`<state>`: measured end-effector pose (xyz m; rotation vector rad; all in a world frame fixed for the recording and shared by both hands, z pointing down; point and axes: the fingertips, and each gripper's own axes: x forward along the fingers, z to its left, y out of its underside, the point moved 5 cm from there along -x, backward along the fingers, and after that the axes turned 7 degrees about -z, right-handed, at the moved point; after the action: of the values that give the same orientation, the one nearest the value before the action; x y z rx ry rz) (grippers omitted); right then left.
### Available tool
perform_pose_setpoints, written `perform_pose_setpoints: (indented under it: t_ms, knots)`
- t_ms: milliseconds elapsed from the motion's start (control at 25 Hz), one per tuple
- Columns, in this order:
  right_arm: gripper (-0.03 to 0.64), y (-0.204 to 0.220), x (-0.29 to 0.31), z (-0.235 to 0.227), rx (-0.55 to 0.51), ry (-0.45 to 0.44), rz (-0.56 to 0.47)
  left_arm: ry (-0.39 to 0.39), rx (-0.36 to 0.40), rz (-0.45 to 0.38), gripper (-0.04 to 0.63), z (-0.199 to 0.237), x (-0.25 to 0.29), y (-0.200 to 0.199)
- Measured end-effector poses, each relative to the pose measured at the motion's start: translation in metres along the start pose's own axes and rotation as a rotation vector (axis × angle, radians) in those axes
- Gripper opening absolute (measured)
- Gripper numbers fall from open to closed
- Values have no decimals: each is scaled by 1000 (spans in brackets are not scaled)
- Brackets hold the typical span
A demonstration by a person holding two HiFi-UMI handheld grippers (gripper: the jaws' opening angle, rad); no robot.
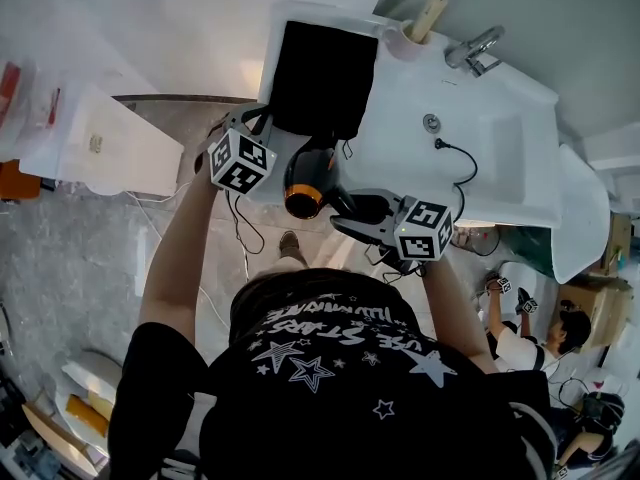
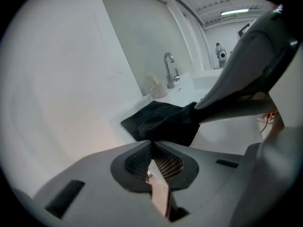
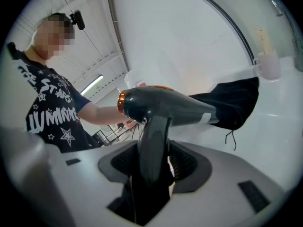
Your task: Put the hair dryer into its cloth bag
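The black cloth bag (image 1: 320, 78) lies on the white counter (image 1: 400, 128) left of the basin, its near edge hanging over the front. The dark hair dryer (image 1: 305, 183) with an orange rear ring is held level in front of it, nozzle poking into the bag's mouth (image 3: 234, 100). My right gripper (image 1: 355, 218) is shut on the dryer's handle (image 3: 154, 141). My left gripper (image 1: 258, 120) is at the bag's near left corner, jaws together, with the cloth's edge (image 2: 161, 119) starting right at the tips (image 2: 151, 143). The dryer body (image 2: 255, 65) crosses the left gripper view's upper right.
A square basin (image 1: 500, 148) with a chrome faucet (image 1: 475, 48) sits at the right of the counter. A cup with a stick in it (image 1: 420, 23) stands at the back. The dryer's black cord (image 1: 460, 163) trails across the counter. Another person (image 1: 540, 338) crouches at lower right.
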<state>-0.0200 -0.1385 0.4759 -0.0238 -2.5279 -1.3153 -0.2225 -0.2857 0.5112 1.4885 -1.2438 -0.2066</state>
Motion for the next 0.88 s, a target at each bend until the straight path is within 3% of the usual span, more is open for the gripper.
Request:
perform_pose_setpoints:
  t_ms: [360, 560, 880]
  knots:
    - [201, -14, 10, -27, -124, 44, 127, 66, -49, -9, 23, 8, 3, -13]
    - [201, -22, 18, -45, -161, 40, 210, 78, -59, -22, 23, 12, 4, -21]
    - [201, -36, 29, -73, -207, 69, 260, 73, -55, -38, 23, 13, 2, -25]
